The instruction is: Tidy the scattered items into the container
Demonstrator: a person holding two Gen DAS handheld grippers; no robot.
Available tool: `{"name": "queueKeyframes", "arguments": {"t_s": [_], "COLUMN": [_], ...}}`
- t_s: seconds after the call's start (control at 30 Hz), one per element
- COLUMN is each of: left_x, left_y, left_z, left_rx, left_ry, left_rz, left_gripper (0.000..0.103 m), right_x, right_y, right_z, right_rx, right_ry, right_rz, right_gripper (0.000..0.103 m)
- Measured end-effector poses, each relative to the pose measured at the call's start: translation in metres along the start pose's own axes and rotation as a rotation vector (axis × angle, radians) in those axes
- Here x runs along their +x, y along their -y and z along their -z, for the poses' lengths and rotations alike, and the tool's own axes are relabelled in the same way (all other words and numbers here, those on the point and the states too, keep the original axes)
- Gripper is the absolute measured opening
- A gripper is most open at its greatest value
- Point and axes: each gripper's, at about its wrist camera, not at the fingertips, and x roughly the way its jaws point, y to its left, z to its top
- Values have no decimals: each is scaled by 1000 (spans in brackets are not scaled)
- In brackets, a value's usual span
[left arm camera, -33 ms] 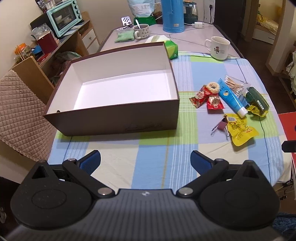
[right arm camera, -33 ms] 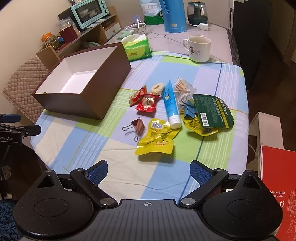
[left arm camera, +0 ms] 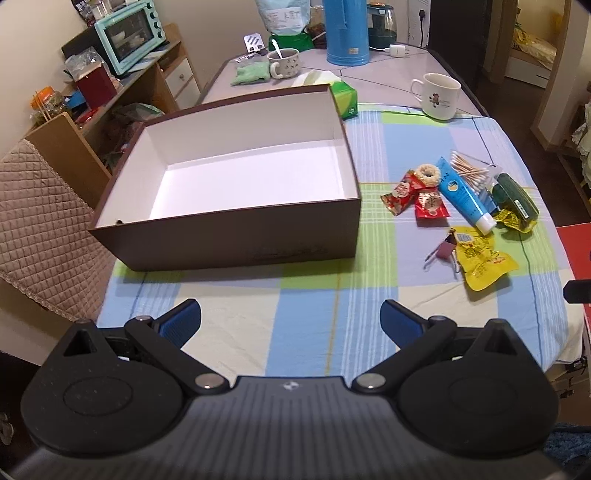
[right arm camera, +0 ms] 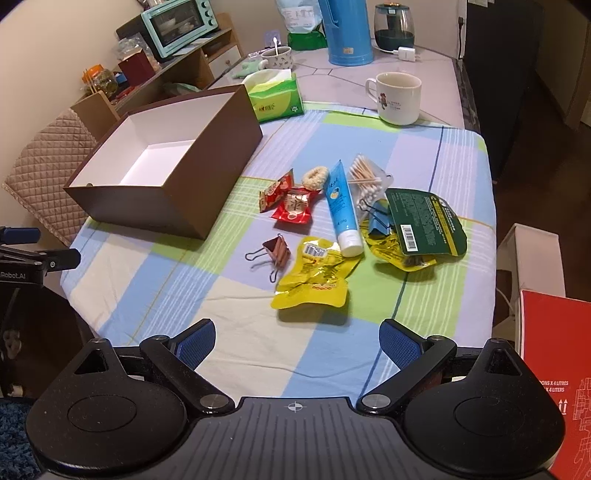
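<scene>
An empty brown box point(left arm camera: 240, 242) with a white inside stands on the checked tablecloth, straight ahead of my left gripper point(left arm camera: 290, 314), which is open and holds nothing. Right of the box lies a cluster of items: a yellow pouch point(right arm camera: 314, 277), a brown binder clip point(right arm camera: 277, 251), a blue tube point(right arm camera: 341, 206), two red snack packets point(right arm camera: 293, 208), a hair tie point(right arm camera: 315, 176), cotton swabs point(right arm camera: 369, 177), a blue binder clip point(right arm camera: 380, 218) and a green card pack point(right arm camera: 424, 221). My right gripper point(right arm camera: 297, 330) hovers open near the table's front edge, just short of the yellow pouch.
A white mug point(right arm camera: 397, 98), a green tissue pack point(right arm camera: 275, 94) and a blue flask point(right arm camera: 347, 33) stand at the back of the table. A quilted chair point(left arm camera: 33, 221) is left of the box. A red carton point(right arm camera: 554, 369) sits off the table's right edge.
</scene>
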Motion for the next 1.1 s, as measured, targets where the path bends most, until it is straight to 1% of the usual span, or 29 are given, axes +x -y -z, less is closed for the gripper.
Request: {"name": "queueKeyframes", "arguments": {"t_s": [0.13, 0.3, 0.5, 1.1], "left_x": [-4, -5, -9, -6], "left_y": [-7, -18, -29, -40], "left_z": [3, 2, 5, 8], "left_rx": [-2, 1, 1, -10], "left_ry": [25, 32, 38, 39], "left_rz": [-9, -23, -28, -26], "left_gripper": [102, 102, 102, 102], "right_x": [-1, -2, 0, 1], "right_y": [-7, -15, -22, -31], "right_z": [1, 3, -1, 1], "right_rx": [22, 50, 50, 59], "right_ry": [20, 43, 27, 21], "right_rz": [-4, -11, -1, 0], "right_gripper": [98, 98, 98, 98]}}
